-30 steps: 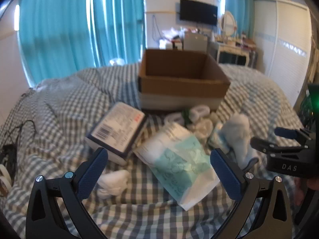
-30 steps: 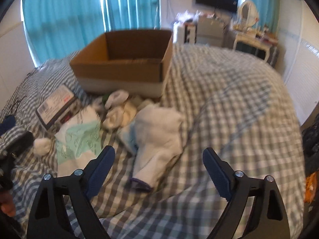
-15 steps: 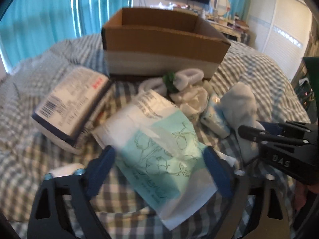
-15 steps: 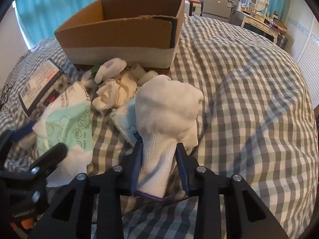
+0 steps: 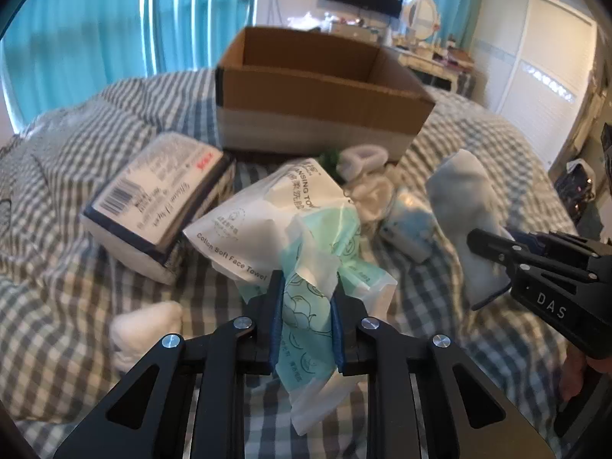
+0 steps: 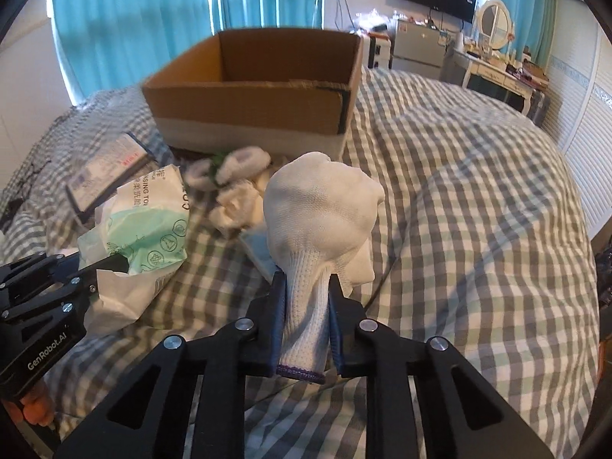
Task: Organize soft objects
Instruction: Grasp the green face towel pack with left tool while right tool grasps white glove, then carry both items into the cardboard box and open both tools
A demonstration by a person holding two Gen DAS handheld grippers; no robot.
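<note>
My left gripper (image 5: 306, 287) is shut on a green and white face towel pack (image 5: 290, 222), lifted a little off the bed; the pack also shows in the right wrist view (image 6: 141, 237). My right gripper (image 6: 306, 287) is shut on the cuff of a white knit glove (image 6: 321, 222), held up above the bed; the glove also shows in the left wrist view (image 5: 463, 206). An open cardboard box (image 5: 313, 91) stands just behind the pile; it also shows in the right wrist view (image 6: 260, 88), and what I see of its inside is bare.
On the checked bedcover (image 6: 478, 191) lie a tissue pack with a barcode (image 5: 160, 199), a white cotton ball (image 5: 149, 321), a small blue packet (image 5: 409, 225) and several white soft items (image 6: 237, 176) in front of the box. A dresser (image 6: 497, 69) stands behind.
Both grippers closed: the left one moved in and shut on the face towel pack, the right one shut on the glove's cuff. Both objects are now raised slightly.
</note>
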